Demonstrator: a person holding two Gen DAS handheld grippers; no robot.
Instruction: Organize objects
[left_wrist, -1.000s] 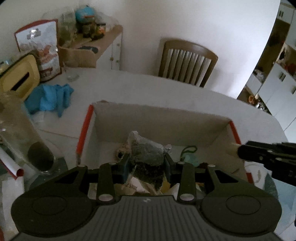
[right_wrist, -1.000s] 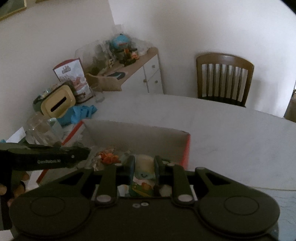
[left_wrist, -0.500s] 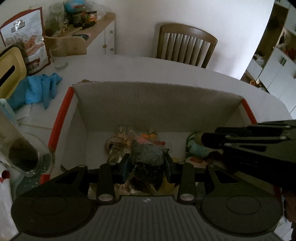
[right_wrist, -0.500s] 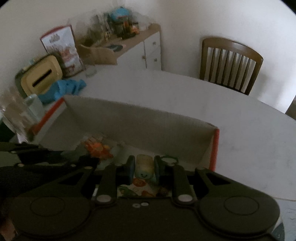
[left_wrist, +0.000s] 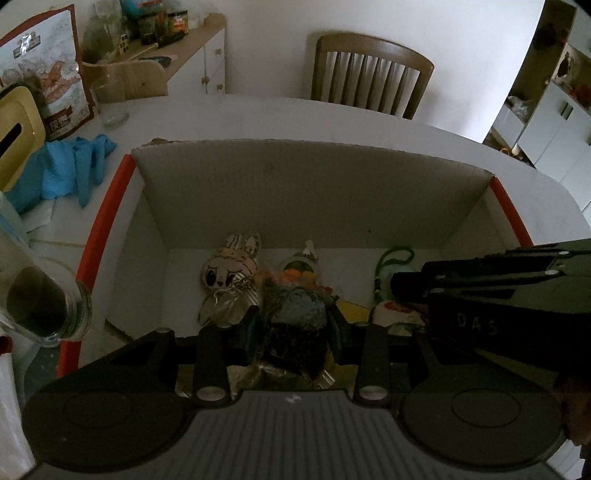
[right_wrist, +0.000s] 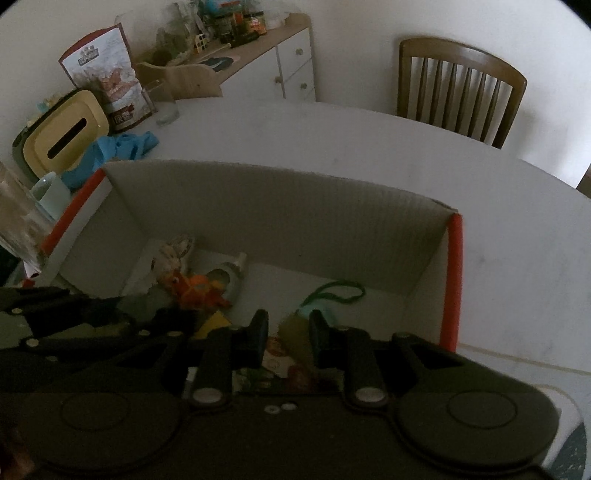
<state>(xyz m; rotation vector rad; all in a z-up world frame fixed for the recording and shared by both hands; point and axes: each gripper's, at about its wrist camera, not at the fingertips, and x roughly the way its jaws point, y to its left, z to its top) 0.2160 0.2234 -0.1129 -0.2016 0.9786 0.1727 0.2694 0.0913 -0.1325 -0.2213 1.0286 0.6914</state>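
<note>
A white counter (left_wrist: 369, 122) is seen w/ an open cardboard box (left_wrist: 303, 192) set on it, red-edged at both sides. A wooden chair (left_wrist: 369, 77) stands behind. Blue cloth (left_wrist: 62, 173) lies left of the box. L gripper (left_wrist: 291, 325) is clamped on a dark crinkly packet (left_wrist: 295, 325), held low inside the box. R gripper (right_wrist: 284, 332) is also inside; its jaws have just been opening, w/ a small printed pouch (right_wrist: 288, 354) between them; contact can't be told. A bunny plush (left_wrist: 229, 269) lies on the box floor.
</note>
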